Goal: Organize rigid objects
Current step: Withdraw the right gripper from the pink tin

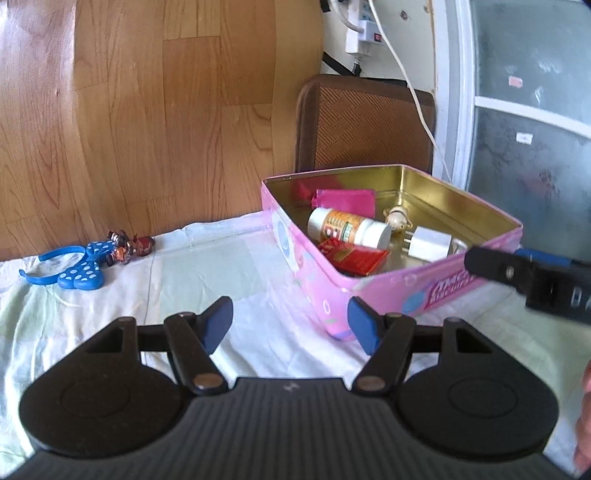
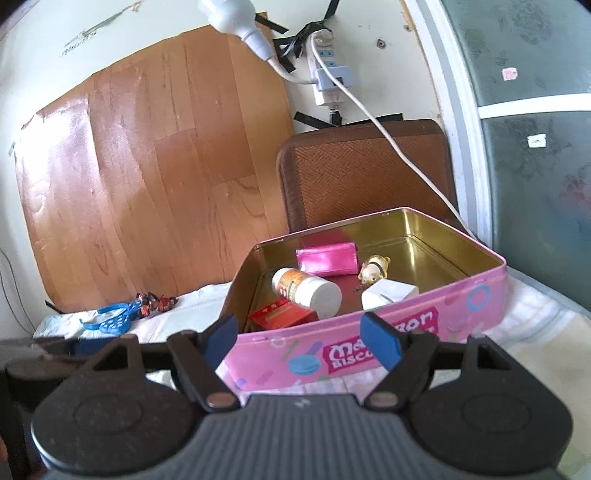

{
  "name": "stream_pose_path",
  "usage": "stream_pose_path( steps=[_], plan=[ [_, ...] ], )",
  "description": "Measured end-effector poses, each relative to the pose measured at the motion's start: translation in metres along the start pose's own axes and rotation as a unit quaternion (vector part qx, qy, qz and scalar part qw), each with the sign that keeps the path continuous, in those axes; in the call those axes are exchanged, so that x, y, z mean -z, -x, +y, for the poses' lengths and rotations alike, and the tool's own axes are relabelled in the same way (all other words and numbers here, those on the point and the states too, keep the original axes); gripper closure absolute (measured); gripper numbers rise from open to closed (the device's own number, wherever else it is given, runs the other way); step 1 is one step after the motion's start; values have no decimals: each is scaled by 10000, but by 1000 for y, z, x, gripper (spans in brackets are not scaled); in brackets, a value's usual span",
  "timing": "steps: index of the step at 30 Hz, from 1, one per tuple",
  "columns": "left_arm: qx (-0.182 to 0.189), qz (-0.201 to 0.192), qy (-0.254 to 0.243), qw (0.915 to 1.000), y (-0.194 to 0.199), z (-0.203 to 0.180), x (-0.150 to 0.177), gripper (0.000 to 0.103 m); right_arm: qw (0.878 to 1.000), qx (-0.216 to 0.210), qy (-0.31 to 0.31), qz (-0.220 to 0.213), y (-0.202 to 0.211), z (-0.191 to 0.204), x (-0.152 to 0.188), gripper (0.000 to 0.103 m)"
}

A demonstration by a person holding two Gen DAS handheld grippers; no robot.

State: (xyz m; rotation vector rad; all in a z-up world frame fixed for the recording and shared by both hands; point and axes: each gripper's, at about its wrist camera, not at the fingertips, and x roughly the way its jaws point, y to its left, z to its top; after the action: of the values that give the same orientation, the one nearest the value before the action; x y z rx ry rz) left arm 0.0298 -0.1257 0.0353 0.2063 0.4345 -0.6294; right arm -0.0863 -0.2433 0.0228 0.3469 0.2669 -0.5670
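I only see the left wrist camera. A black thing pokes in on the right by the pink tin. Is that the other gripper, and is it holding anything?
Observer: Yes, that is the right gripper. Its own camera shows it open and empty.
Operator: What's it pointing at?
Observer: The long printed side of the pink tin, close in front.
Operator: Does the wooden board go up forever?
Observer: No. The wooden board ends, with pale wall above and a white plug-shaped thing by its top edge.
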Motion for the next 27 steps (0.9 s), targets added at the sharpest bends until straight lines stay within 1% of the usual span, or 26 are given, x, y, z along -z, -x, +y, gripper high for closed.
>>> stream_pose_path(
  steps=[2,4,8,10,11,13,17,22,27],
  plan=[
    [-29,-61,-37,10000,-1,-1,7,30,9999,61,-87,-40,0,0,5,27],
    [24,-95,11,10000,-5,0,14,28,9997,184,-101,-99,0,3,13,27],
    [-64,16,-23,10000,-20,-3,31,28,9983,436,129,-353,3,11,30,27],
    [-129,154,-45,9998,-27,-5,38,30,9968,552,245,-524,4,13,38,27],
    [-156,142,-92,9997,-26,-6,37,29,9961,597,279,-590,4,12,41,27],
    [-186,-53,-178,9997,-21,-8,38,29,9950,662,287,-692,4,11,45,27],
    [-272,-150,-385,9988,-18,-15,40,29,9954,705,133,-628,-2,5,49,26],
    [-276,-177,-360,9988,-17,-13,41,29,9962,624,-28,-603,-2,-1,48,24],
    [-289,-262,-381,9985,-14,-15,42,28,9963,642,41,-577,-3,1,47,23]
  ],
)
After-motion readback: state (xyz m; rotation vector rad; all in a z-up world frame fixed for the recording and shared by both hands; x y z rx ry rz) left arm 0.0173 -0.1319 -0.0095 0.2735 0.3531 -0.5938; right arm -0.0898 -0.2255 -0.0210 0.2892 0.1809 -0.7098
